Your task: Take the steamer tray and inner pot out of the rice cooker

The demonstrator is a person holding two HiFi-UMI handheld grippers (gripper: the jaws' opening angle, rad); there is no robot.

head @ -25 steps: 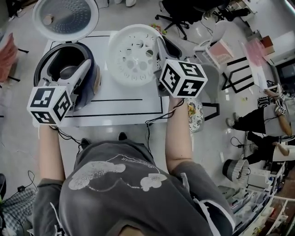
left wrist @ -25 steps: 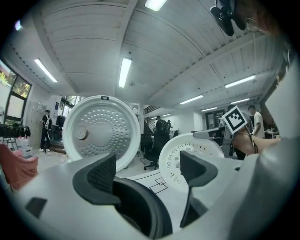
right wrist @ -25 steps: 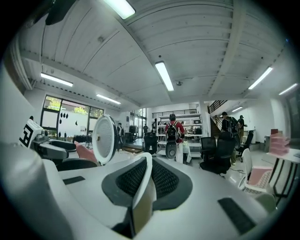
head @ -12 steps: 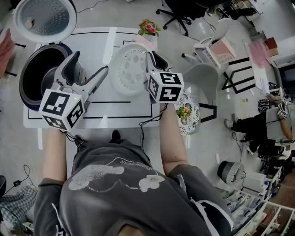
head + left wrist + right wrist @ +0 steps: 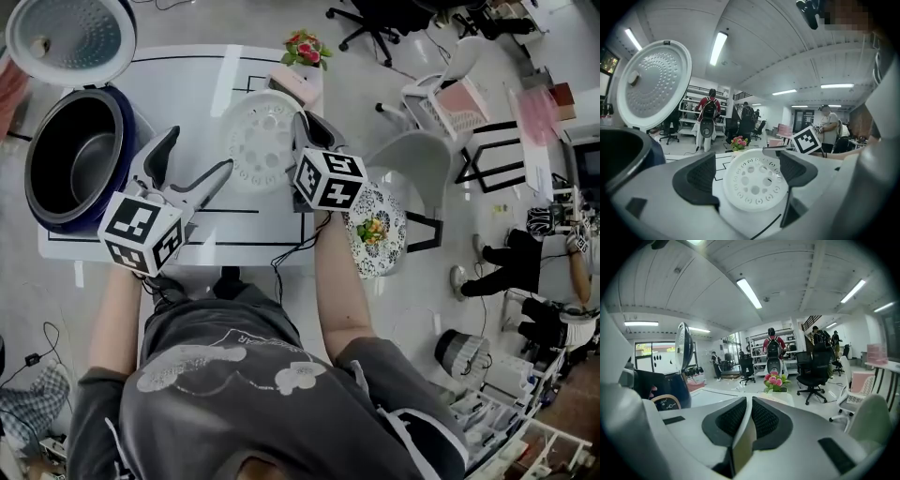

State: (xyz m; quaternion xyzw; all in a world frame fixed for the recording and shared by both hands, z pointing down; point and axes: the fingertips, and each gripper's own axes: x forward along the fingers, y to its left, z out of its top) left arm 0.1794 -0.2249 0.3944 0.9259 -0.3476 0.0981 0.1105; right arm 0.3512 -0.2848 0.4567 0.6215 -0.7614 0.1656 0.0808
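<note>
Seemingly finishing the first half of the job: parking the steamer tray (image 5: 253,141) out on the tabletop (image 5: 187,84), beside the rice cooker (image 5: 42,202) on its right. Gripping the tray's right-hand rim edge-on in the closed jaws of the right gripper (image 5: 748,420); not managing to tell flat-resting from just hovering. Holding the left gripper (image 5: 199,152) near the tray, jaws standing wide apart, pinching nothing. Leaving the inner pot (image 5: 84,155) seated in the cooker body, below the raised lid (image 5: 66,33). Next, probably needing: settling the tray, letting go of its rim, then reaching across for the pot's rim and lifting straight up, clearing the cooker wall.
</note>
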